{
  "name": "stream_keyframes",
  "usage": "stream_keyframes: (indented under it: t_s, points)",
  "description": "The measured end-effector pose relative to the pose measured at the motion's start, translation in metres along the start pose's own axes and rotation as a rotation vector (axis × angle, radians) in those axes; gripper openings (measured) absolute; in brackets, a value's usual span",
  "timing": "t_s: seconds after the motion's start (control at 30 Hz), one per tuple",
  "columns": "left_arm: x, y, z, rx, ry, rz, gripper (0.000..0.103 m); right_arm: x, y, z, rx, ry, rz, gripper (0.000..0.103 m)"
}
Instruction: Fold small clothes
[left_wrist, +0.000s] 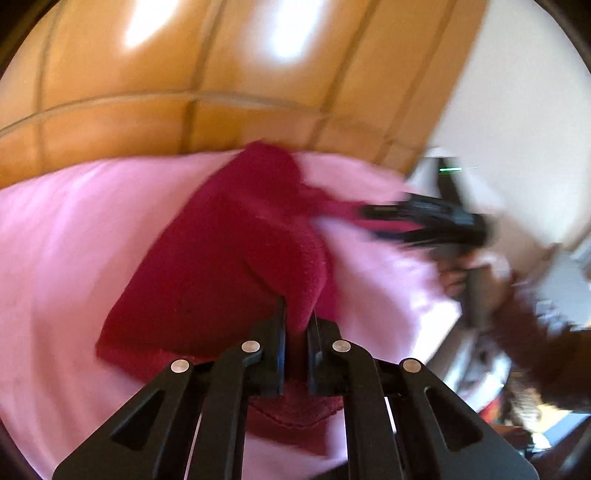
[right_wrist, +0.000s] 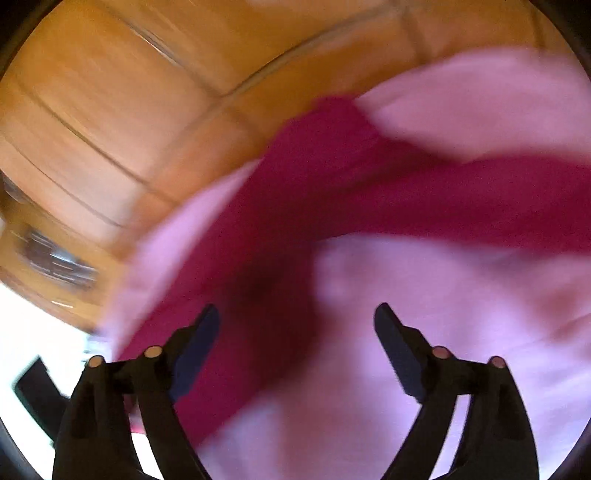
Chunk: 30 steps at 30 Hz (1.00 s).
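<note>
A dark red cloth (left_wrist: 229, 258), fuzzy like a small towel or garment, lies on a pale pink sheet (left_wrist: 66, 240) that is spread over an orange-brown tiled floor (left_wrist: 147, 110).

In the left wrist view, the left gripper (left_wrist: 296, 332) sits at 6 o'clock with its jaws nearly together, pinching a raised fold of the red cloth. The cloth stretches from the jaws up toward 12 o'clock, and a thin strip of it runs off toward 3 o'clock. There the right gripper (left_wrist: 373, 214) shows as a dark, blurred shape, with the person's hand (left_wrist: 458, 273) behind it. Through the blur, the strip seems to reach its tips.

In the right wrist view, the right gripper (right_wrist: 297, 321) has its jaws spread wide apart with nothing between them. The red cloth (right_wrist: 332, 192) runs in a band from 7 o'clock up to 3 o'clock, passing under the left finger (right_wrist: 195, 350). Pink sheet (right_wrist: 443, 314) fills the lower right. This view is heavily blurred.
</note>
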<state>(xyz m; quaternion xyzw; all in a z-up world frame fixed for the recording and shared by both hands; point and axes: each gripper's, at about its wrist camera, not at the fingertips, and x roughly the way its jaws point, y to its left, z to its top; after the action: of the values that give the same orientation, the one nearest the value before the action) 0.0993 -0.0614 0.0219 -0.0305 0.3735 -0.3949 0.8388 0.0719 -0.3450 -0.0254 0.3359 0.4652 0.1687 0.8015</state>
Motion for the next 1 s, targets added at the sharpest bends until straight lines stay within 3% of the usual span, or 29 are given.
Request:
stream_keyframes:
  t_s: [0.03,0.13,0.17,0.2,0.23,0.27,0.3,0.47,0.53,0.57,0.6,0.67,0.73,0.77,0.87,0.93,1.0]
  points:
    - [0.0,-0.009,0.002,0.008,-0.008,-0.043,0.007,0.011,0.0,0.001,0.054,0.025,0.09,0.091]
    - [0.008,-0.047,0.004,0.038,-0.013,-0.165,0.007,0.021,0.001,0.006,0.138,0.009,0.191,0.088]
    - [0.012,-0.058,0.004,0.046,-0.01,-0.196,0.007,0.021,0.002,0.007,0.129,0.008,0.202,0.076]
    - [0.017,-0.07,0.003,0.054,-0.003,-0.243,0.007,0.019,0.006,0.008,0.101,0.008,0.194,0.058]
    - [0.021,-0.08,0.003,0.061,0.003,-0.277,0.007,0.017,0.009,0.008,0.071,-0.001,0.169,0.047]
    - [0.024,-0.088,0.001,0.075,0.008,-0.29,0.007,0.012,0.013,0.007,0.034,-0.021,0.125,0.019]
    - [0.028,-0.1,-0.002,0.096,0.015,-0.292,0.007,0.005,0.015,0.007,-0.005,-0.042,0.052,0.009]
    - [0.037,-0.104,-0.001,0.109,0.022,-0.317,0.007,-0.048,0.007,0.003,-0.078,-0.137,-0.202,0.008]
    - [0.026,-0.091,0.0,0.103,0.015,-0.311,0.007,-0.074,-0.005,0.003,-0.108,-0.183,-0.349,0.008]
    - [0.018,-0.085,-0.001,0.087,0.004,-0.305,0.013,-0.086,-0.015,0.006,-0.121,-0.212,-0.454,0.008]
    - [0.012,-0.071,0.0,0.057,-0.018,-0.28,0.029,-0.09,-0.025,0.01,-0.11,-0.23,-0.51,0.008]
    - [0.001,-0.041,0.001,-0.006,-0.06,-0.191,0.042,-0.112,-0.047,0.015,-0.109,-0.272,-0.665,0.008]
    - [-0.005,0.001,0.002,-0.101,-0.075,-0.074,0.042,-0.12,-0.066,0.02,-0.11,-0.288,-0.797,0.008]
    - [-0.004,0.026,0.0,-0.158,-0.075,0.011,0.042,-0.12,-0.076,0.023,-0.1,-0.288,-0.847,0.008]
    - [0.007,0.071,-0.008,-0.244,-0.037,0.153,0.042,-0.113,-0.103,0.029,-0.051,-0.264,-0.918,0.01]
    - [0.022,0.095,-0.02,-0.308,0.016,0.18,0.042,-0.102,-0.113,0.029,-0.014,-0.255,-0.911,0.022]
    - [0.038,0.106,-0.03,-0.346,0.069,0.181,0.042,-0.109,-0.111,0.024,-0.008,-0.274,-0.903,0.057]
